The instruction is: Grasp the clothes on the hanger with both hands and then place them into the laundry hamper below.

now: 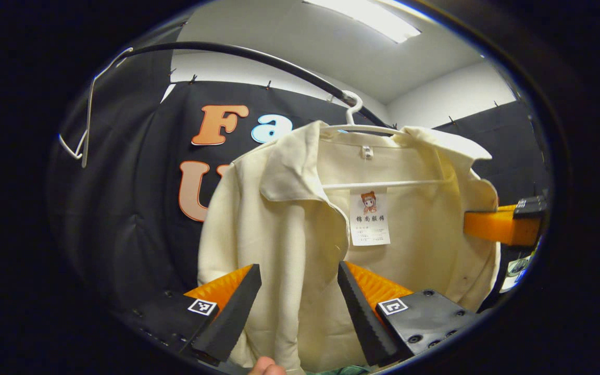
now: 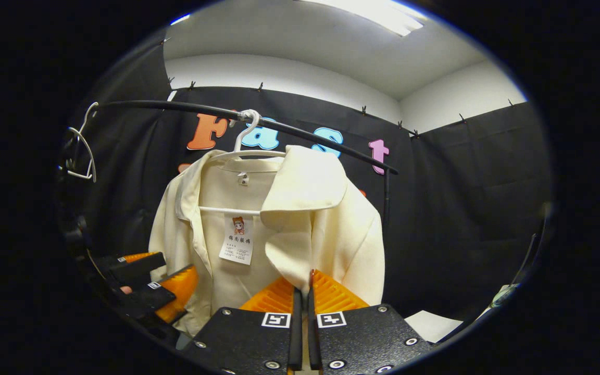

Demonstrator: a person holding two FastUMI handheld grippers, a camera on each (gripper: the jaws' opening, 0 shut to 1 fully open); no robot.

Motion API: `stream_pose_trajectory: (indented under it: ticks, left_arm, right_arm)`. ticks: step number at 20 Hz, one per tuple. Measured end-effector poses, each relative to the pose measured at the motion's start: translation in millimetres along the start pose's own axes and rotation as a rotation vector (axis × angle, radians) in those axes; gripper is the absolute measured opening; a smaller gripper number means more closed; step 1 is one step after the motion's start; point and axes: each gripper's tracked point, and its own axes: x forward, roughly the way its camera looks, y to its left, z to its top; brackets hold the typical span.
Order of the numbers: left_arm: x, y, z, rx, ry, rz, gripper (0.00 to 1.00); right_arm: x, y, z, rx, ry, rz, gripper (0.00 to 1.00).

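Nearest to us in the left gripper view, our left tongs (image 1: 300,302) stand wide apart with the cream shirt (image 1: 289,229) hanging in the gap between them; the cloth sits close to the fingers, but we cannot tell whether either one touches it. A fingertip (image 1: 266,367) of the holding hand peeks in at the bottom edge. In the right gripper view, our right tongs (image 2: 303,307) are closed tight on the lower edge of the shirt's front panel (image 2: 292,260), with both fingers pressing the cloth between them. In that same view the left tongs (image 2: 157,284) appear farther off at the lower left, beside the other side of the shirt. In the left gripper view the right tongs (image 1: 503,224) reach in from the right edge and meet the shirt's far side. Just beyond, the shirt hangs open on a white hanger (image 2: 242,143), its collar (image 2: 305,179) spread and a paper tag (image 2: 237,239) dangling inside the neck. The hanger hooks over a dark rail (image 2: 300,133) that runs across the booth. A second, bare white hanger (image 2: 84,151) hangs at the rail's far left end. Behind everything is the black cloth wall (image 2: 466,198), and above it a white ceiling with a bright light panel (image 2: 373,13).
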Motion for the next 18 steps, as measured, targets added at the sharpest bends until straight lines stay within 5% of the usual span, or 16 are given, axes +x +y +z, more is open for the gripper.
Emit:
stream_pose_trajectory:
  ticks: [3,10,13,14,18]
  left_arm:
    - [23.6,-3.8,-25.2,0.080,0.016,0.033,0.96]
    - [38.4,66.2,-30.1,0.290,0.026,0.268,0.97]
    - [36.9,92.5,-13.1,0.394,0.037,0.295,0.27]
    - [34.1,98.6,-4.5,0.421,0.030,0.298,0.15]
    - [8.2,135.6,38.5,0.548,-0.011,0.424,0.12]
  right_arm:
    - [0.7,-3.1,-2.6,0.013,0.016,0.012,0.05]
    - [7.0,-21.3,-6.4,0.039,0.027,-0.011,0.04]
    - [4.0,-27.9,-1.7,0.052,0.006,-0.018,0.05]
    - [2.3,-29.6,3.8,0.051,-0.005,-0.021,0.05]
    - [-6.0,-43.3,22.5,0.046,-0.059,-0.046,0.04]
